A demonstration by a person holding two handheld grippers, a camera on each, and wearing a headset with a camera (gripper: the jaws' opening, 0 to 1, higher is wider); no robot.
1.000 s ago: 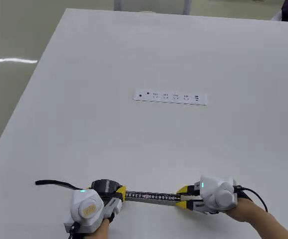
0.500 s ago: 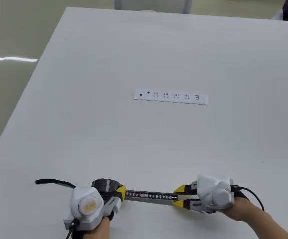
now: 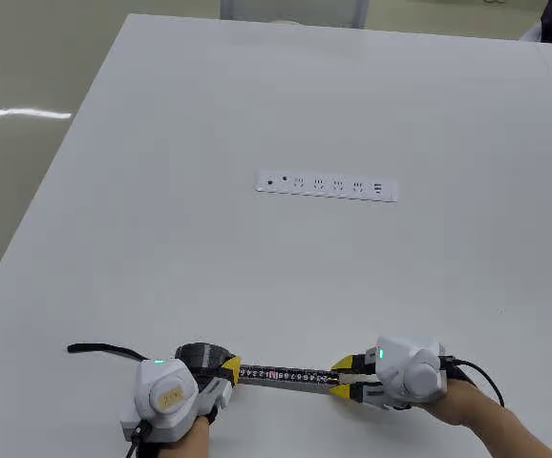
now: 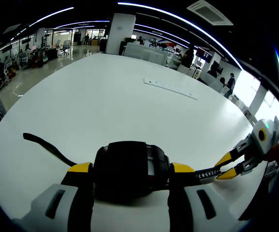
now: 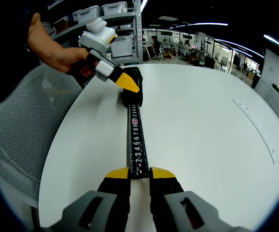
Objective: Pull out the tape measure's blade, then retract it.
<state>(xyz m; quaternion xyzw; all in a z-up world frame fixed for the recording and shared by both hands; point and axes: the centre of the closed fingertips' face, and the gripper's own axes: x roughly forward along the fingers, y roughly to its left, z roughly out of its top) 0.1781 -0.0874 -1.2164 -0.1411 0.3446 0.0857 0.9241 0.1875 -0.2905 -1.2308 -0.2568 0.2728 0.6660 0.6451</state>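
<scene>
- Since 1 second ago, the right tongs (image 3: 343, 377) have slid left along the white tabletop (image 3: 257, 95) toward the left tongs (image 3: 226, 374). A shorter length of blade (image 3: 281, 374) now lies bare between them. The left tongs have stayed about where they were.
- The left tongs are clamped on the black tape measure (image 4: 130, 169), with 1 yellow-tipped jaw pressed against each side of its case.
- The tape measure sits on the tabletop near the front edge, toward the left.
- The right tongs are pinched narrow on the free end of the blade, which shows between the 2 yellow tips in the right gripper view.
- The blade runs straight and low along the tabletop from the case to the right tongs, with its printed numbers facing up.
- A black wrist strap (image 3: 104, 350) trails from the case to the left and lies loose on the tabletop.
- A white power strip (image 3: 327, 185) lies well apart from the tongs, near the middle of the tabletop.
- In the right gripper view, a hand (image 5: 52, 48) grips the left tongs.
</scene>
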